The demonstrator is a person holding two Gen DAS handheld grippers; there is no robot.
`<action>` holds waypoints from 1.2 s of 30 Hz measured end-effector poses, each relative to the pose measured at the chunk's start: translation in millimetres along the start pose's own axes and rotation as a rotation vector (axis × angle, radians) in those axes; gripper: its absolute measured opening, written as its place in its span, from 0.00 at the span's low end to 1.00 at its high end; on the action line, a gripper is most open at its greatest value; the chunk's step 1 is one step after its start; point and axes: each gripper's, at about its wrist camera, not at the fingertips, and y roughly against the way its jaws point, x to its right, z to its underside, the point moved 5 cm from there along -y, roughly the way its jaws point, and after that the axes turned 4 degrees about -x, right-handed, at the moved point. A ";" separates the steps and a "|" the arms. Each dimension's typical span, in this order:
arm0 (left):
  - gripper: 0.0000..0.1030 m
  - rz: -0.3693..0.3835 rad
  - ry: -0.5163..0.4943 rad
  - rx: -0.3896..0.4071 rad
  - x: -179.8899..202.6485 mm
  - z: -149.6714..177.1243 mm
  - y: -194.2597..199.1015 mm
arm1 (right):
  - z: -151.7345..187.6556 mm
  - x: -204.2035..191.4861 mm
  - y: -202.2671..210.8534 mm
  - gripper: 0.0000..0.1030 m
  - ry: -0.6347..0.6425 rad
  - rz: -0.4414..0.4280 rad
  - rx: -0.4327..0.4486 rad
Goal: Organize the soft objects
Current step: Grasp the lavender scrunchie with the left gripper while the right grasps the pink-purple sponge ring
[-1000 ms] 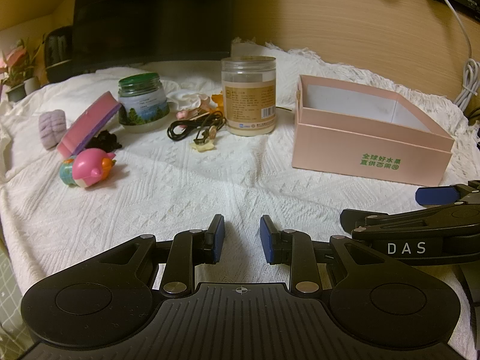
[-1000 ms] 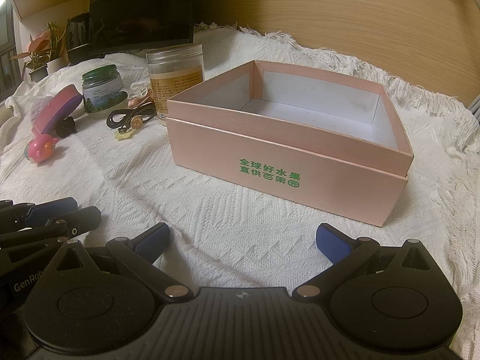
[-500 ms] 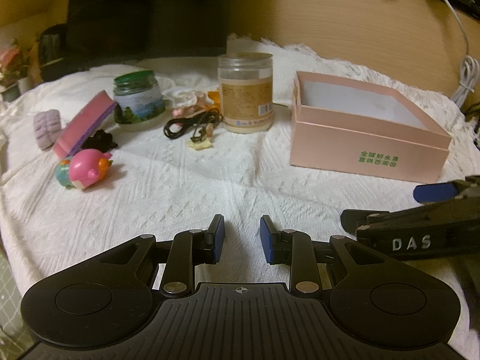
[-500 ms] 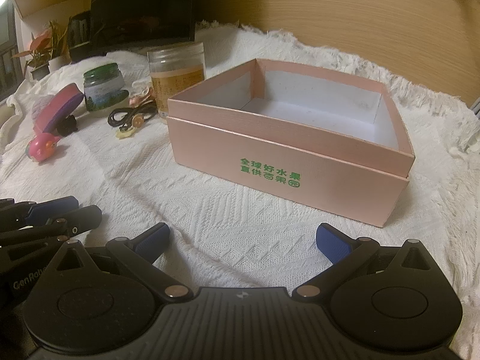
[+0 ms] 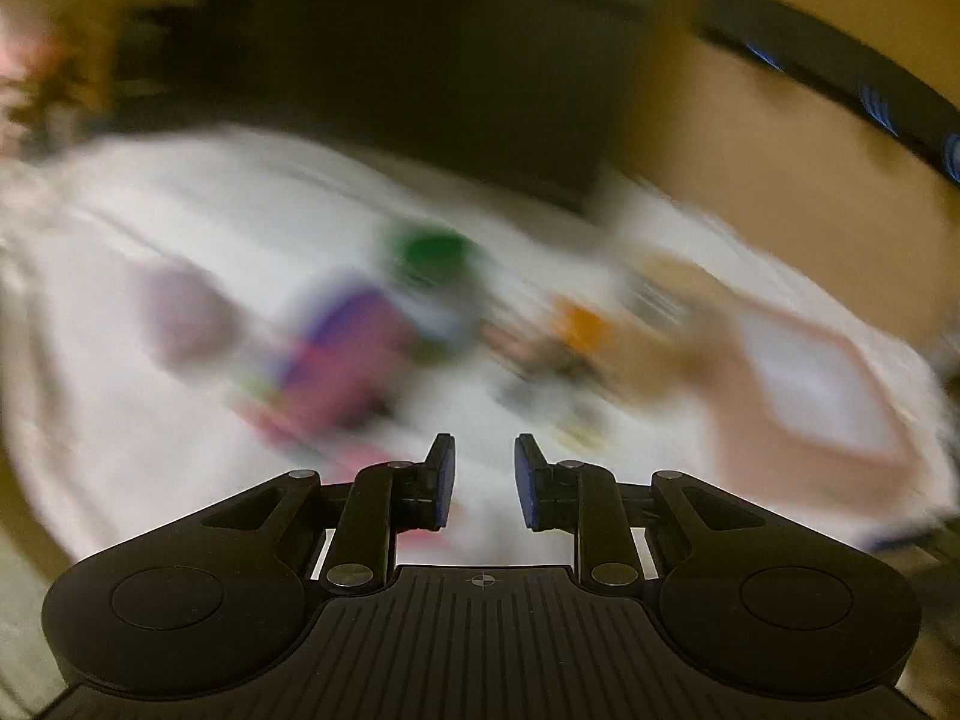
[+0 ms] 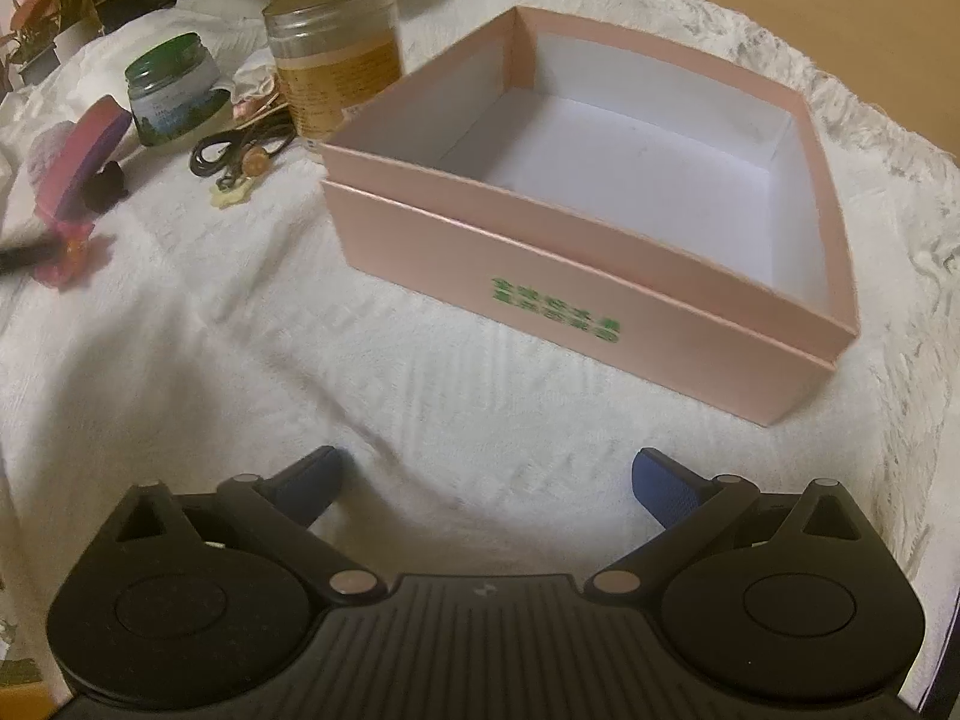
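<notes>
The left gripper (image 5: 479, 480) has swung toward the toys, blurring its view; its jaws keep a narrow gap, empty. The pink toy (image 6: 63, 252) lies far left, the pink box (image 6: 576, 276) still empty. The right gripper (image 6: 486, 480) has risen, jaws spread.

Green-lidded jar (image 6: 171, 90) stands left of the tall clear jar (image 6: 336, 69), well apart. Black cord (image 6: 240, 147), coiled, lies in front of the tall jar, between the two. Potted plant (image 6: 36, 30) stands far left, behind. All rest on white cloth (image 6: 240, 330).
</notes>
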 end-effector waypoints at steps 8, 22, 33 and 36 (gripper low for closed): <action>0.24 -0.098 0.411 0.026 -162.4 -61.9 -50.7 | -51.0 -81.4 42.7 0.97 0.101 0.007 0.152; 0.25 0.194 0.216 -0.218 -152.4 -75.5 -137.1 | -162.6 -204.4 14.3 0.97 0.065 -0.183 0.145; 0.19 0.259 0.087 -0.178 -151.7 -100.5 -116.0 | -197.5 -260.6 -26.8 0.33 0.039 -0.300 0.052; 0.19 0.288 0.074 -0.142 -146.4 -120.0 -107.2 | -208.1 -260.1 6.0 0.30 0.069 -0.324 0.114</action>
